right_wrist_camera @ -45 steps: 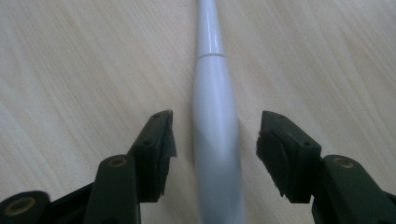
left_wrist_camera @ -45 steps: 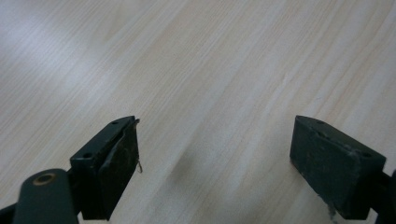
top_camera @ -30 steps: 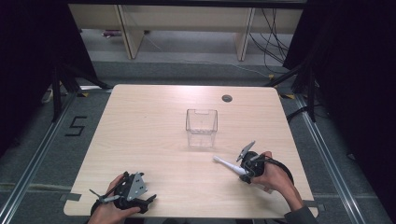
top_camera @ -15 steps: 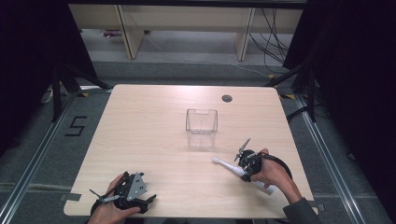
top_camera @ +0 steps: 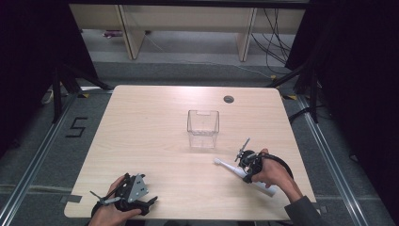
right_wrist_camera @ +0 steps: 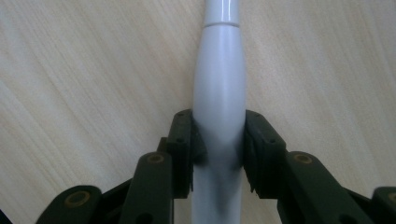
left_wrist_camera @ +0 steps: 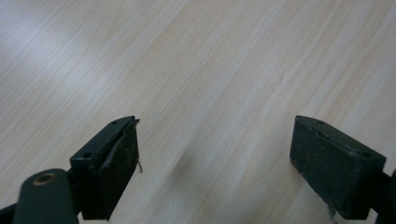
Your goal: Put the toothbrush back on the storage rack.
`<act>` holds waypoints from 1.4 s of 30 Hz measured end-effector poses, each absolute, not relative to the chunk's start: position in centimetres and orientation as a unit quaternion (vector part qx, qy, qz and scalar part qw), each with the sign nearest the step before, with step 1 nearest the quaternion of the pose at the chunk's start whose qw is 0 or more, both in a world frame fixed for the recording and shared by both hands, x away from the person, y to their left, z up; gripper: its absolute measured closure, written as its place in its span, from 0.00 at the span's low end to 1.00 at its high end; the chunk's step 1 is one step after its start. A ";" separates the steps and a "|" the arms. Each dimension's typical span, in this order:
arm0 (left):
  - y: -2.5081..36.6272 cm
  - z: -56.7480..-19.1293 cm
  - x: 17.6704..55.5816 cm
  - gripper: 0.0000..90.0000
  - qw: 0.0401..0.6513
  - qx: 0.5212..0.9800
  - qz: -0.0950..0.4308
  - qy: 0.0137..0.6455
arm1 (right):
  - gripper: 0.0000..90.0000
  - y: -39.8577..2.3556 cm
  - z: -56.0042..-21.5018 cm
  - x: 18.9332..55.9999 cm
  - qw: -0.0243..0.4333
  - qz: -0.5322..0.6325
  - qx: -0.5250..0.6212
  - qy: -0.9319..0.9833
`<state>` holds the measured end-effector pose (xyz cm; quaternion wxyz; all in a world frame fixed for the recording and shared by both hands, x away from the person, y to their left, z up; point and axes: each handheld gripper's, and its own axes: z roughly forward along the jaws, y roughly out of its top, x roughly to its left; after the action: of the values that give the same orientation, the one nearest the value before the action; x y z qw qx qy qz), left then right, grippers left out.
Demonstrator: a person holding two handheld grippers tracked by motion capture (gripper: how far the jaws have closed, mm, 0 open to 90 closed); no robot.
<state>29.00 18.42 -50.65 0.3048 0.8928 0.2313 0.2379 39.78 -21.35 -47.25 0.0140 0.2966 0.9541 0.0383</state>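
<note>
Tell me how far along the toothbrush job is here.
Done: the right tongs have just closed on the white electric toothbrush, pads pressing its handle. In hand: the grip, with the brush lying on the table. Left: lifting it, probably into the empty clear container. The left tongs stand open, idle.

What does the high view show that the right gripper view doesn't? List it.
High view alone: the clear square plastic container on the table, the left gripper at the near edge, and the floor around the table. Right gripper view alone: both black pads pressed against the handle. Both: the white plastic electric toothbrush and the light wooden table.
</note>
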 end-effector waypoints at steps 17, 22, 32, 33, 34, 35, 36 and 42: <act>18.4 -50.7 29.0 0.17 0.305 0.892 0.241 0.232 | 0.74 -22.2 -47.2 39.7 0.024 0.067 0.288 0.955; 18.4 -50.7 29.0 0.17 0.305 0.892 0.241 0.233 | 0.75 -22.5 -46.9 39.6 0.028 0.071 0.306 0.949; 18.4 -50.7 29.0 0.17 0.305 0.892 0.240 0.233 | 0.75 -23.6 -44.3 39.8 0.055 0.127 0.314 0.939; 18.4 -50.7 29.0 0.17 0.305 0.892 0.239 0.232 | 0.75 -23.6 -44.2 39.8 0.054 0.132 0.314 0.939; 18.4 -50.6 29.0 0.17 0.305 0.893 0.236 0.232 | 0.75 -23.8 -43.8 39.9 0.062 0.144 0.315 0.936; 18.4 -50.7 29.0 0.17 0.305 0.893 0.237 0.232 | 0.75 -23.9 -43.5 39.9 0.064 0.149 0.324 0.932; 18.4 -50.7 29.0 0.17 0.304 0.891 0.243 0.233 | 0.75 -24.0 -43.4 40.1 0.067 0.160 0.316 0.933; 18.4 -50.6 29.0 0.17 0.307 0.890 0.244 0.233 | 0.75 -24.5 -41.8 40.3 0.085 0.217 0.334 0.913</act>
<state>29.04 18.43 -50.62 0.3068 0.8898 0.2334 0.2442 40.35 -24.53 -41.84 0.0846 0.3344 0.9132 0.2171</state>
